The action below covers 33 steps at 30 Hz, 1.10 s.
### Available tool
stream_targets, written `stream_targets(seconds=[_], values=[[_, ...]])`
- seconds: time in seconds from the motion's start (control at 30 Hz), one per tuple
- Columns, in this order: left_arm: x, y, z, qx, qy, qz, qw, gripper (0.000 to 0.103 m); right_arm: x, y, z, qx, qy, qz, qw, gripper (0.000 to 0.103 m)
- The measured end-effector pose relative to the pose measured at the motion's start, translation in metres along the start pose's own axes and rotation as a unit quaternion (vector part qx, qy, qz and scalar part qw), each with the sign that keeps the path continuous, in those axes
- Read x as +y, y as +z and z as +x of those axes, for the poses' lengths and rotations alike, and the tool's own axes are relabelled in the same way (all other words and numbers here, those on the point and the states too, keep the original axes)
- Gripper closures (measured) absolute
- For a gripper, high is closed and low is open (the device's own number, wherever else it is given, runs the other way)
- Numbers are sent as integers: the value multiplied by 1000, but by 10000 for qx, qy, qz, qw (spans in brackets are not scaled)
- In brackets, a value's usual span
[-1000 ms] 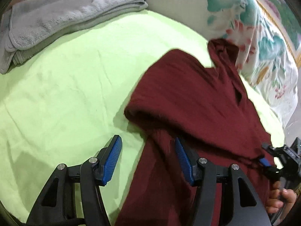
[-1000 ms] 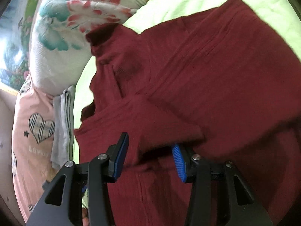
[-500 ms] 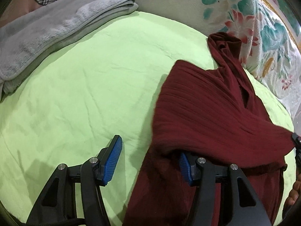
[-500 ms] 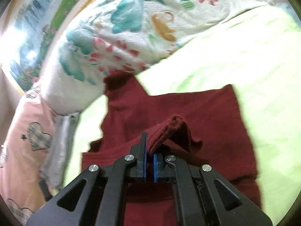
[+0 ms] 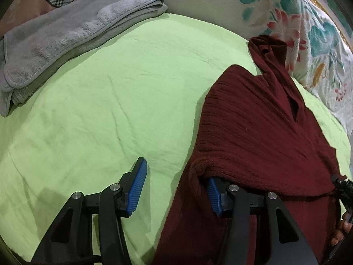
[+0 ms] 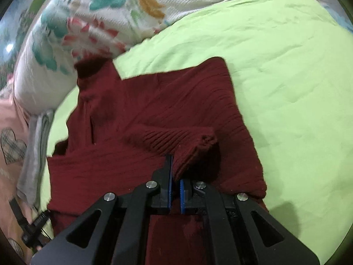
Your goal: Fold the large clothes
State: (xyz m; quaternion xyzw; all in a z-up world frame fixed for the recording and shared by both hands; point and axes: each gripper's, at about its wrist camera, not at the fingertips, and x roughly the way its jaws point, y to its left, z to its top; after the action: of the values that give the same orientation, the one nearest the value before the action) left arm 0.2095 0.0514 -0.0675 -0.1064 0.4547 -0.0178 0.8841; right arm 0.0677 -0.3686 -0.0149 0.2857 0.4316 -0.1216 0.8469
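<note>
A dark red knitted sweater [image 5: 253, 132] [image 6: 154, 101] lies on the light green bedsheet [image 5: 110, 110], its collar toward the floral pillow. My right gripper [image 6: 175, 176] is shut on a bunched fold of the sweater and holds it raised above the rest of the garment. My left gripper [image 5: 176, 176] sits at the sweater's left edge with its jaws apart and closing. A folded edge drapes over its right finger [image 5: 213, 190], and the left finger [image 5: 138, 183] stands over bare sheet. The right gripper's tip [image 5: 343, 185] shows at the far right edge.
A folded grey towel [image 5: 66, 35] lies at the far left of the bed. A floral pillow [image 5: 308, 22] [image 6: 88, 22] borders the sweater's collar. A pink cushion with a plaid heart [image 6: 11, 145] sits beside it. Open green sheet [image 6: 286, 77] spreads right of the sweater.
My right gripper went from open to shut on a fold of the sweater and lifted it. The sweater's folded part shifted right in the left wrist view. The left jaws narrowed slightly.
</note>
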Motion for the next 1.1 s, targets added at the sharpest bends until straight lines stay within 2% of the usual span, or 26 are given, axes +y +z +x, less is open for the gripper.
stream_targets(seconds=[0.07,0.13,0.17,0.2,0.23,0.3,0.37,0.43,0.5,0.6,0.67,0.73,0.77,0.8,0.87,0.9,1.0,1.1], values=[[2,-1,0,-30,-53,-47,10000,50,0,2,-13,-207,-349,25,9992,86],[3,-3,-2,-89,-113,-91,9999,49,-6,2,-40,-755,-1034,195,9916,59],[4,-4,-2,-118,-154,-114,9997,48,-8,1,-57,-1101,-1423,319,9832,52],[5,-5,-2,-140,-191,-135,9996,48,-5,1,-72,-1384,-1453,358,9790,49],[6,-5,-3,-148,-220,-153,9995,47,2,1,-78,-1463,-1158,268,9821,49],[6,-6,-2,-153,-250,-173,9994,46,29,3,-75,-1265,-440,-112,9909,49],[5,-6,-3,-173,-222,-155,9995,45,76,5,-48,-534,651,-632,9944,42],[3,-7,-3,-188,-194,-108,9996,43,119,5,-11,274,1570,-834,9837,40],[2,-7,-3,-192,-233,-93,9995,41,166,4,32,1014,2258,-1028,9634,39],[5,-7,-3,-210,-349,-125,9991,39,234,6,87,1532,2299,-1681,9463,32],[9,-8,-4,-248,-478,-179,9984,38,257,14,120,1959,2463,-1605,9355,29],[13,-10,-5,-331,-630,-254,9971,37,280,16,157,2707,2566,-1534,9151,25],[15,-10,-6,-373,-708,-299,9963,36,289,15,167,2890,2652,-1542,9068,25],[17,-11,-6,-406,-776,-353,9955,36,302,13,180,3121,2864,-1539,8927,25],[18,-11,-6,-434,-816,-367,9950,36,323,5,197,3515,3255,-1491,8650,18],[17,-11,-7,-458,-810,-352,9950,36,333,3,203,3602,3349,-1523,8572,14],[15,-11,-7,-470,-790,-313,9953,36,353,0,212,3327,3604,-1341,8611,14],[19,-11,-7,-478,-884,-382,9942,36,341,8,209,2944,3864,-825,8702,15]])
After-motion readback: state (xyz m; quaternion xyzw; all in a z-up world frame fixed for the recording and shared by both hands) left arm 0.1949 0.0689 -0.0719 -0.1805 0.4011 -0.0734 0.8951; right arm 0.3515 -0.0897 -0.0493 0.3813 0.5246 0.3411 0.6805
